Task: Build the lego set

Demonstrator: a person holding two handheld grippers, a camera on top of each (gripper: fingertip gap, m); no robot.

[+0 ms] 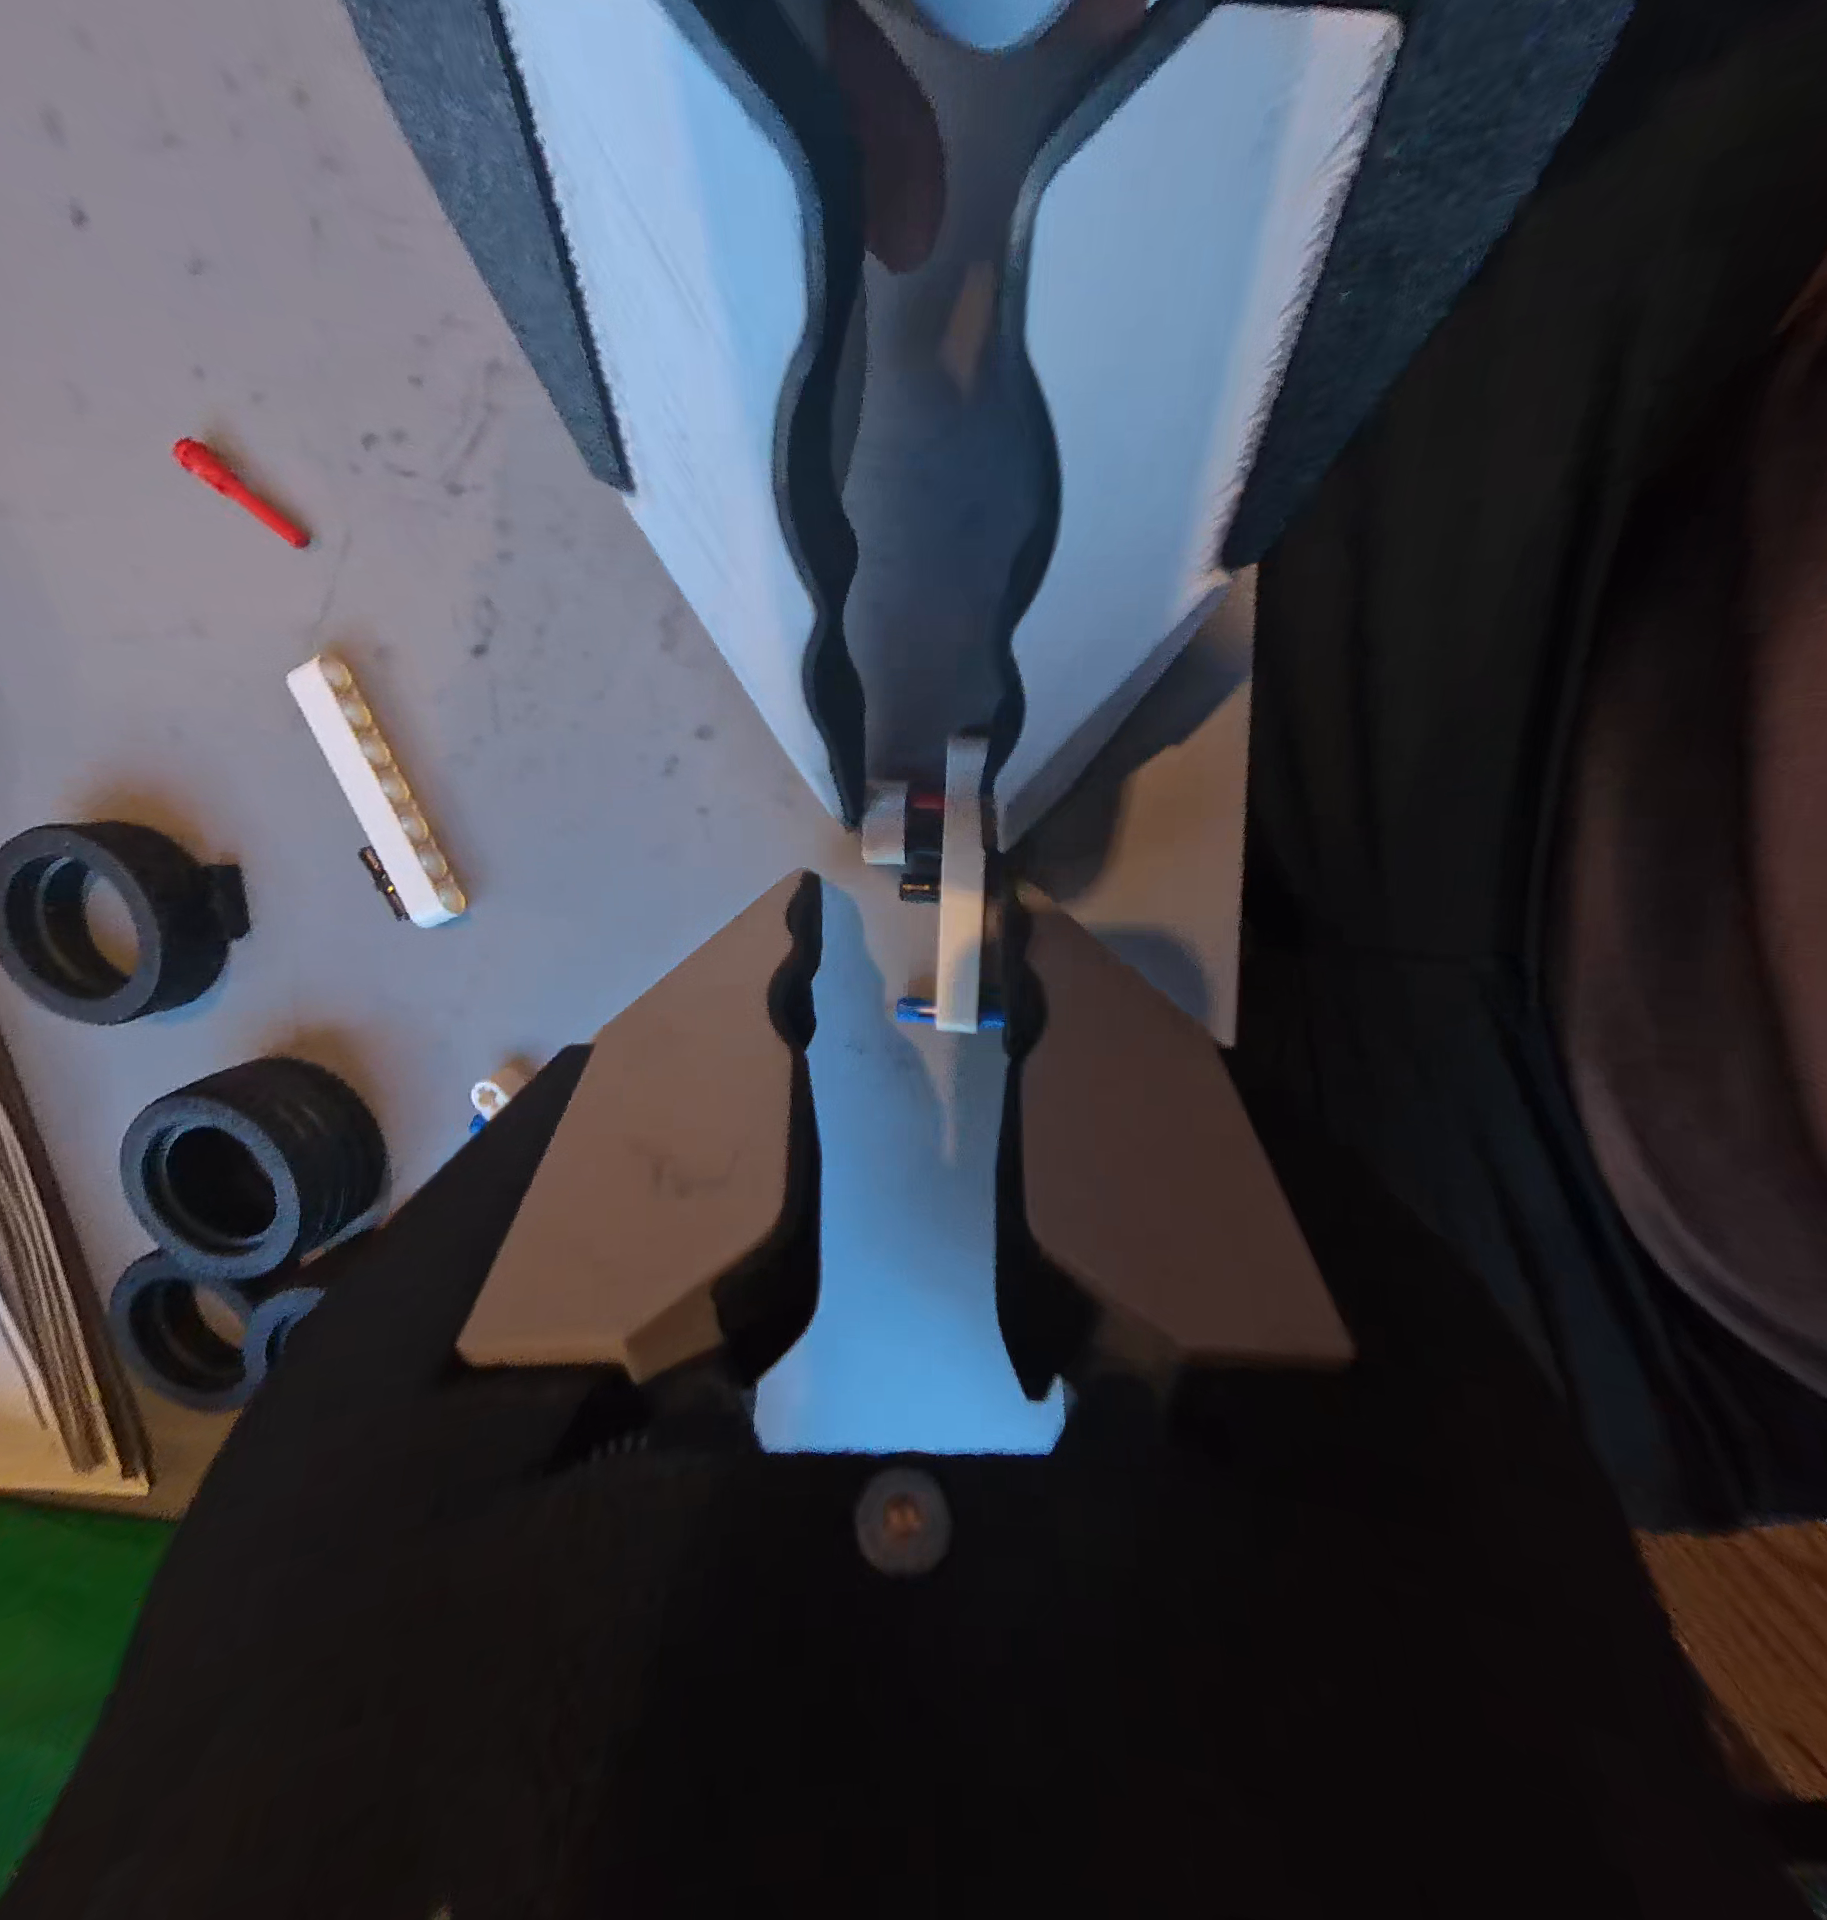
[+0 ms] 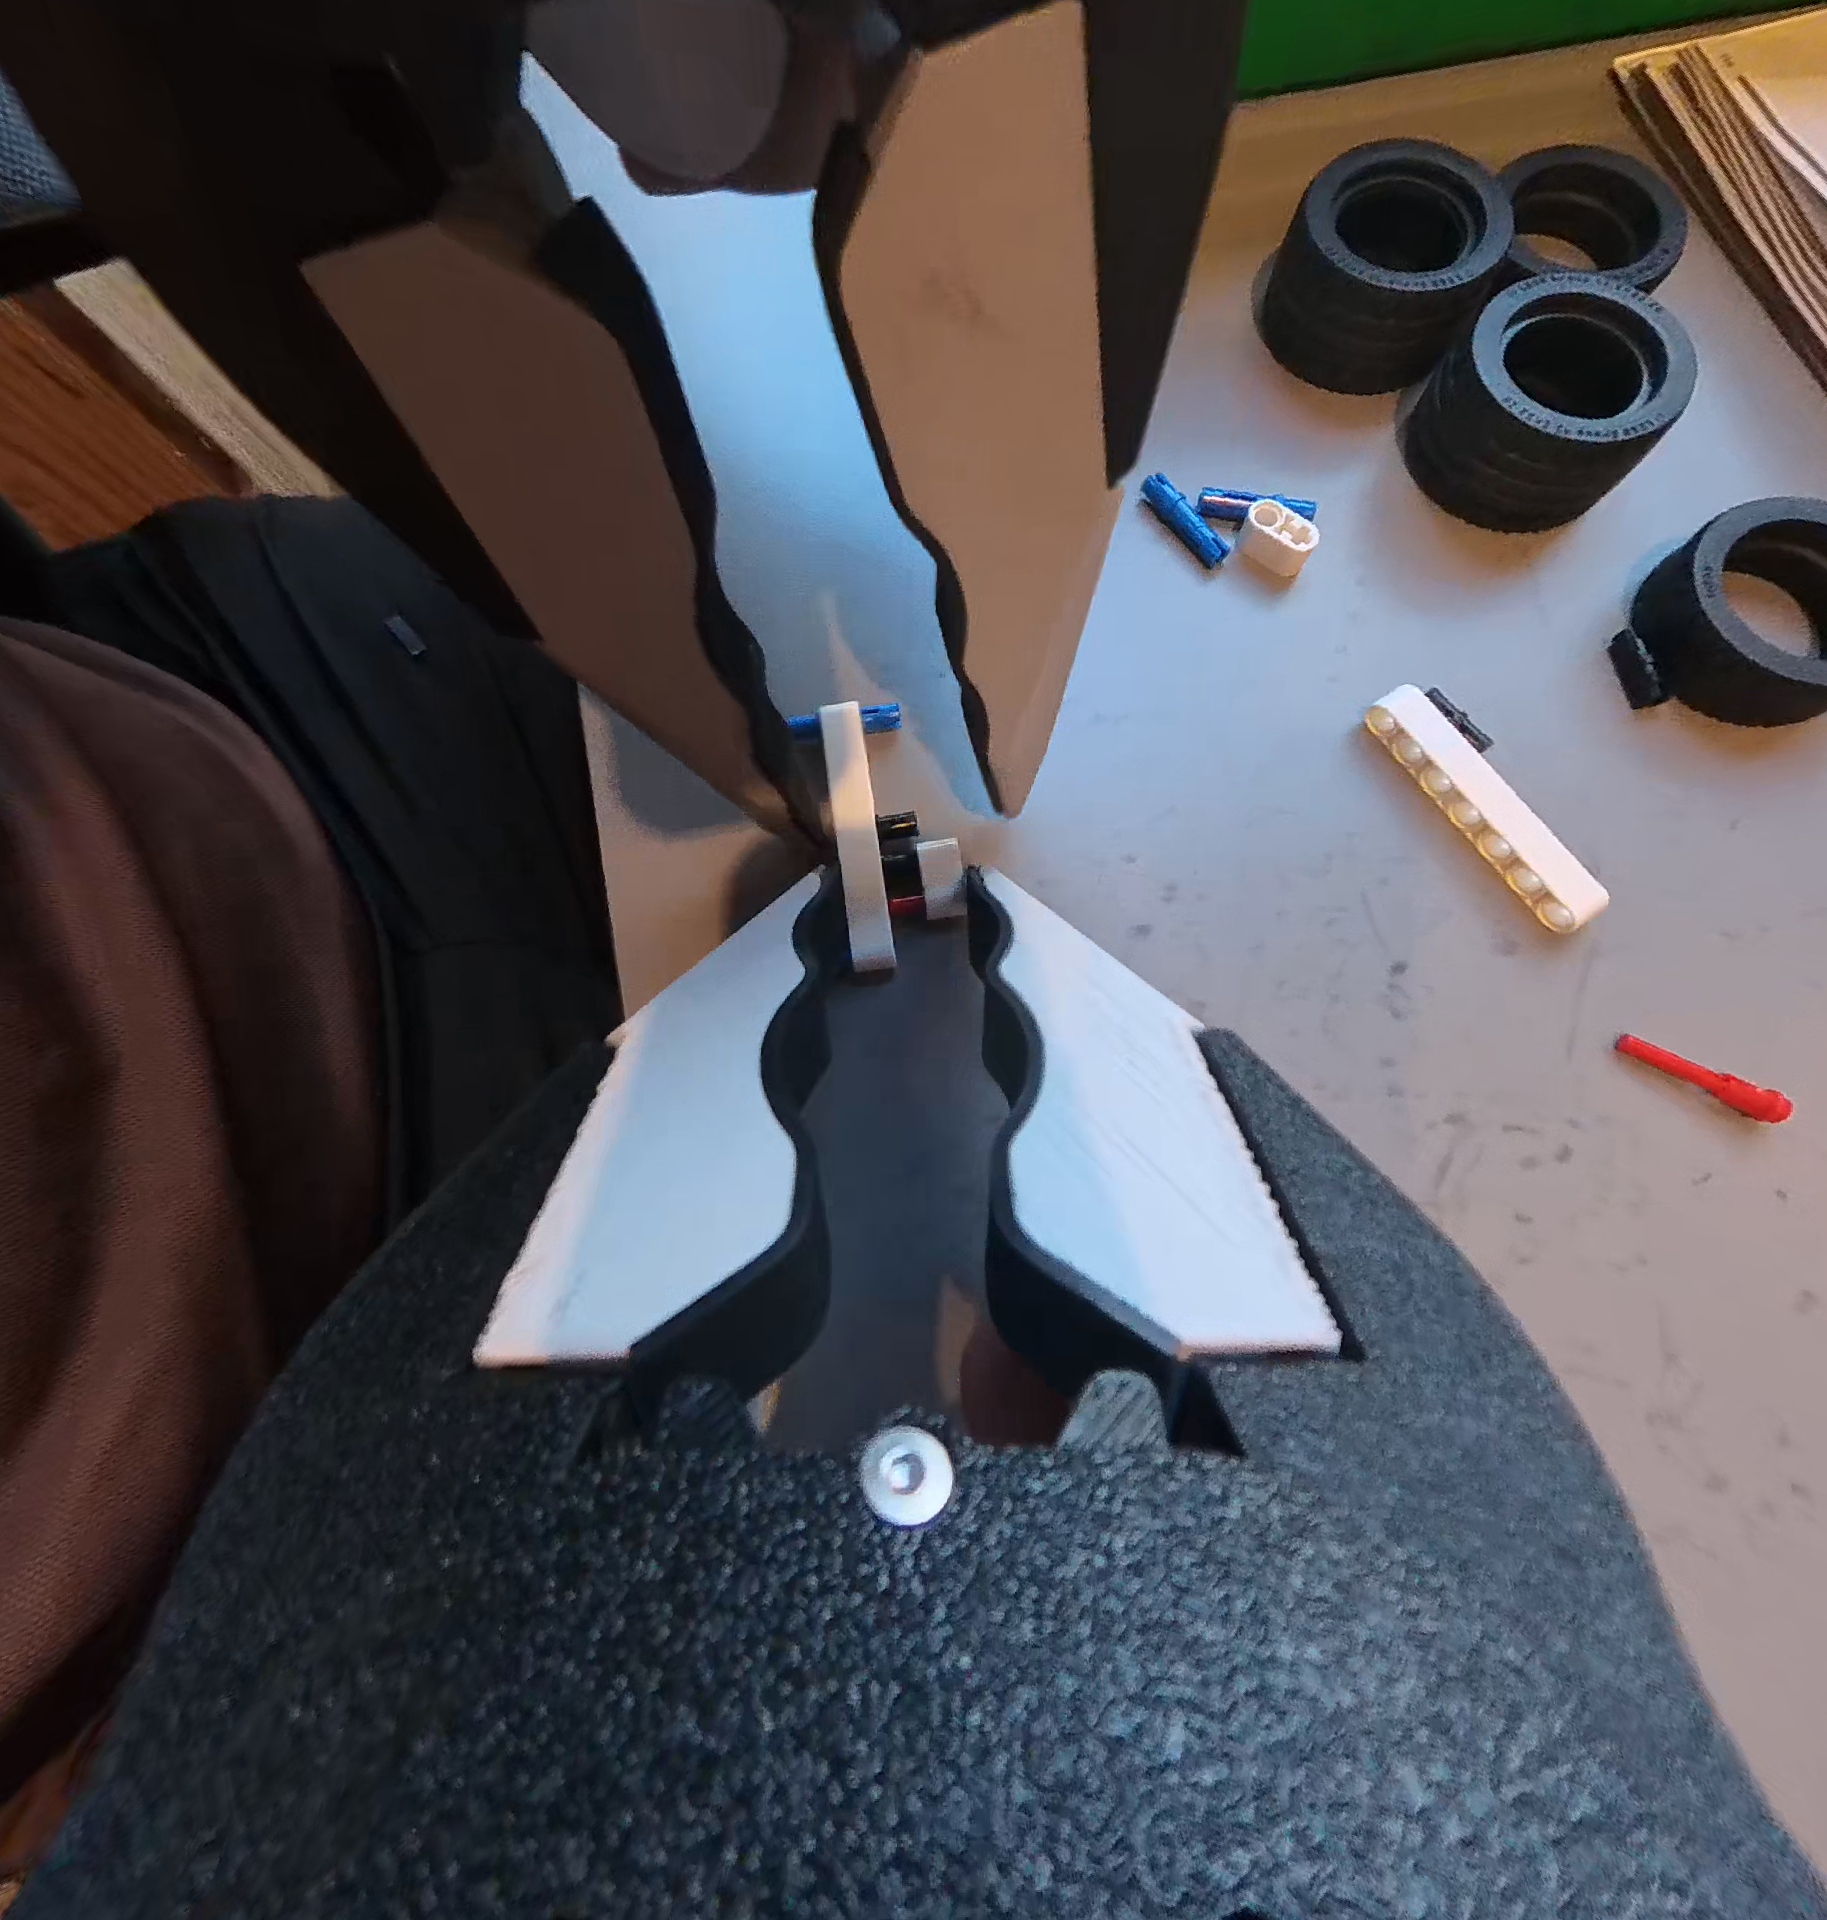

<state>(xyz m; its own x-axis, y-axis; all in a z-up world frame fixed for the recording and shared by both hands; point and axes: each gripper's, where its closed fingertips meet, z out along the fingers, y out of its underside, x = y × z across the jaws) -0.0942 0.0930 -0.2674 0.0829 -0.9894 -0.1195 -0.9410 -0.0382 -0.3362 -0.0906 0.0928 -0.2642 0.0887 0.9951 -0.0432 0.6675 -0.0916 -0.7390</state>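
Note:
A small lego assembly hangs between the two grippers above the grey table (image 2: 1304,1039). It is a white beam (image 2: 855,831) with a blue pin (image 2: 878,715) at one end and black and red pins joining it to a short white connector (image 2: 940,878). My right gripper (image 2: 901,878), with white fingers, is shut on the beam and connector. It enters the left wrist view from the top (image 1: 924,826). My left gripper (image 1: 909,894), with tan fingers, is open. The beam (image 1: 961,894) lies against one of its fingers. The left gripper also shows in the right wrist view (image 2: 893,816).
On the table lie a long white beam (image 2: 1485,805) with a black pin (image 2: 1457,717), a red axle (image 2: 1704,1077), blue pins (image 2: 1184,516), a white connector (image 2: 1278,535) and several black tyres (image 2: 1548,405). Stacked sheets (image 2: 1761,156) lie beyond. A person's dark clothing (image 2: 161,935) borders the table edge. Less than 4 cm separates the two grippers' tips.

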